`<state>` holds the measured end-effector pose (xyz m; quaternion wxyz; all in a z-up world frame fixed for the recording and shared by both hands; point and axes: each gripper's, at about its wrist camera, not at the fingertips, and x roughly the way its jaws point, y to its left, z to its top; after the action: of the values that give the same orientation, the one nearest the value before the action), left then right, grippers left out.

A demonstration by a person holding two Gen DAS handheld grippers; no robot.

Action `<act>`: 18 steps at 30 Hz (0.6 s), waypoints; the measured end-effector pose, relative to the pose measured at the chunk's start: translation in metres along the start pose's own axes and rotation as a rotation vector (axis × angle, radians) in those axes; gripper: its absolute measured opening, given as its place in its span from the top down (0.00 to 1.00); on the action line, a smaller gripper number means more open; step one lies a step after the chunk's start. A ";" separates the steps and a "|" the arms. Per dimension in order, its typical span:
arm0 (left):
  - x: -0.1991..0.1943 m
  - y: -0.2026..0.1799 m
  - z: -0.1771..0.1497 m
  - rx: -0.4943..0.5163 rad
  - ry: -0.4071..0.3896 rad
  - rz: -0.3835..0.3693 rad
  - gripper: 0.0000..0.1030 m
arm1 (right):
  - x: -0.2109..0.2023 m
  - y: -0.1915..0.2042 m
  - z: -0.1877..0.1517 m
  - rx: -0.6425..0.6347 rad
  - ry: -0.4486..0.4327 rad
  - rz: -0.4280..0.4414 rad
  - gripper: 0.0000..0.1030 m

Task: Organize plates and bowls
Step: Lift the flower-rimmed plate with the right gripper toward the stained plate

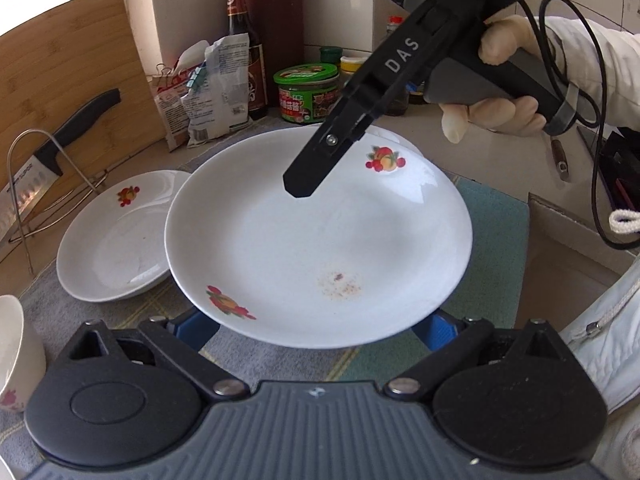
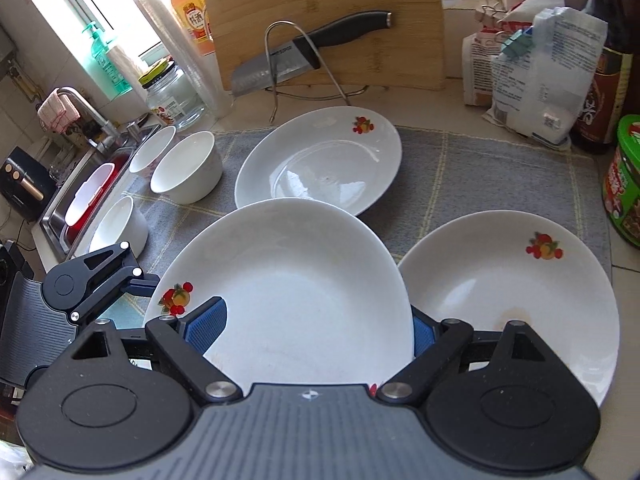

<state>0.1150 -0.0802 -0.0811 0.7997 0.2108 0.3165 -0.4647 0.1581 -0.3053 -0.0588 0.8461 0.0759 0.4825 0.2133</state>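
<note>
Left gripper (image 1: 314, 332) stands wide, both blue pads (image 1: 192, 332) tucked under the near rim of the plate (image 1: 320, 240), which hangs clear of the mat (image 2: 460, 168) just ahead of the fingers. Whether those pads press or merely carry the rim from below is hard to tell; it reads as resting. Right gripper (image 2: 316, 328) is also wide, reaching in from the far side with the plate slanted across its jaws: one pad lies over the rim, the other sits behind and under it. I cannot tell whether that counts as a firm hold.

The step looks like carrying this plate to stack on another. Two candidates lie on the mat: a second plate (image 2: 508, 288) just right of the right gripper, a third plate (image 2: 320, 160) beyond it. Bowls (image 2: 186, 172) stand off to its left.

With so loose a hold, both hands should travel together and keep the plate level. Centre it over the lower plate, lower until the rims meet, then slide the fingers out sideways.
</note>
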 end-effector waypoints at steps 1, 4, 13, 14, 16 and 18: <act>0.004 -0.001 0.003 0.005 -0.001 -0.004 0.03 | -0.003 -0.004 -0.001 0.006 -0.006 -0.005 0.09; 0.014 -0.004 0.012 0.015 -0.002 -0.020 0.03 | -0.010 -0.015 -0.003 0.020 -0.021 -0.019 0.09; 0.043 -0.012 0.035 0.048 -0.004 -0.054 0.03 | -0.027 -0.047 -0.008 0.052 -0.046 -0.061 0.09; 0.046 -0.012 0.037 0.050 -0.003 -0.059 0.03 | -0.028 -0.051 -0.009 0.054 -0.047 -0.065 0.09; 0.051 -0.014 0.041 0.055 0.001 -0.066 0.03 | -0.030 -0.057 -0.010 0.063 -0.048 -0.070 0.09; 0.057 -0.015 0.044 0.055 0.004 -0.072 0.03 | -0.030 -0.063 -0.011 0.071 -0.050 -0.073 0.09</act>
<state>0.1360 -0.1500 -0.0900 0.7756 0.2221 0.3127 -0.5013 0.1538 -0.3756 -0.0615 0.8620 0.0935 0.4707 0.1633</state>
